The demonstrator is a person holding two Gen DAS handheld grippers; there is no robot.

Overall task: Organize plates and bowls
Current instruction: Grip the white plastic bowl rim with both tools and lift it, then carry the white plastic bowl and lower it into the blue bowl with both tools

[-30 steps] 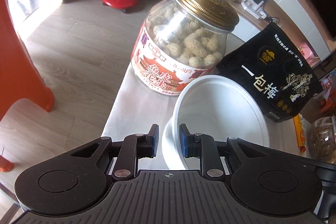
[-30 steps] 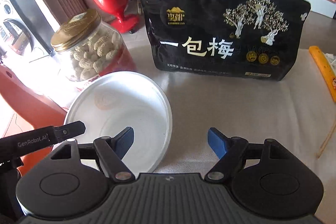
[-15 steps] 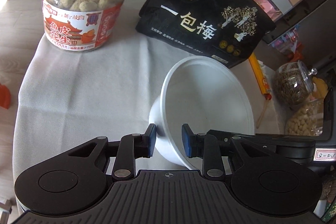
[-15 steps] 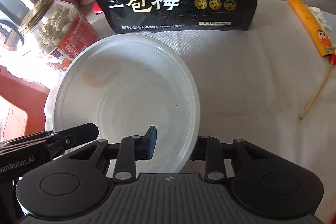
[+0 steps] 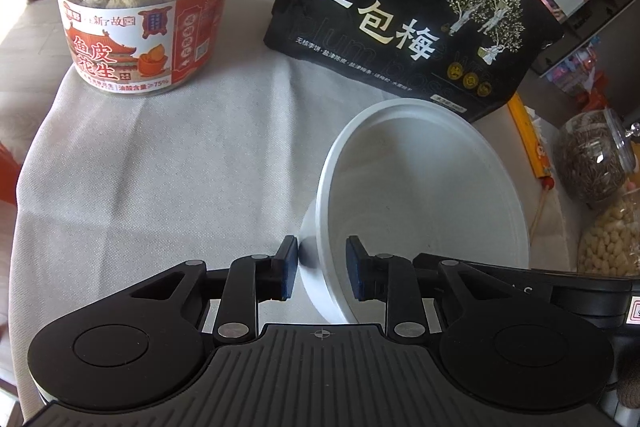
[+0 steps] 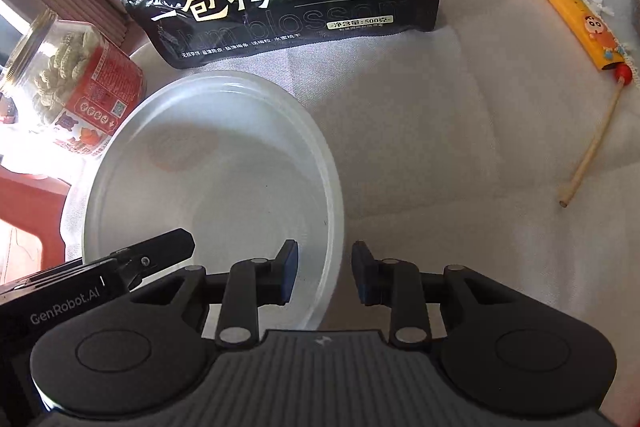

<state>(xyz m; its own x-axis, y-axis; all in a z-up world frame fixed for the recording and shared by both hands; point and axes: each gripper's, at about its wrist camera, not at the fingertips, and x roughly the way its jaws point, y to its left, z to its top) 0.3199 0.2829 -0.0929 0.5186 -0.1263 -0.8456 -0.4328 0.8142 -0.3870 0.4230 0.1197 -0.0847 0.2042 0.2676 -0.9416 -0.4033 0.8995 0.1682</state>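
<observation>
A white plastic bowl point(image 5: 420, 187) hangs tilted over the grey tablecloth point(image 5: 160, 167), in front of the black snack bag. My left gripper point(image 5: 322, 267) is shut on the bowl's left wall, one blue pad outside and one inside. In the right wrist view the same bowl point(image 6: 208, 179) fills the lower left. My right gripper point(image 6: 324, 273) is shut on its right rim, with the left pad inside the bowl and the right pad outside. One black finger of the left gripper point(image 6: 160, 251) shows at the bowl's opposite edge.
A peanut jar point(image 5: 140, 7) stands at the table's far left and a black plum bag point(image 5: 412, 15) behind the bowl. A yellow case with a wooden stick point(image 6: 572, 15) lies to the right. Jars of seeds point(image 5: 596, 159) and pale nuts point(image 5: 612, 243) stand at the right edge.
My right gripper has closed from wide open onto the bowl's rim. Both grippers and the bowl have moved from the table's edge by the peanut jar to in front of the black bag.
</observation>
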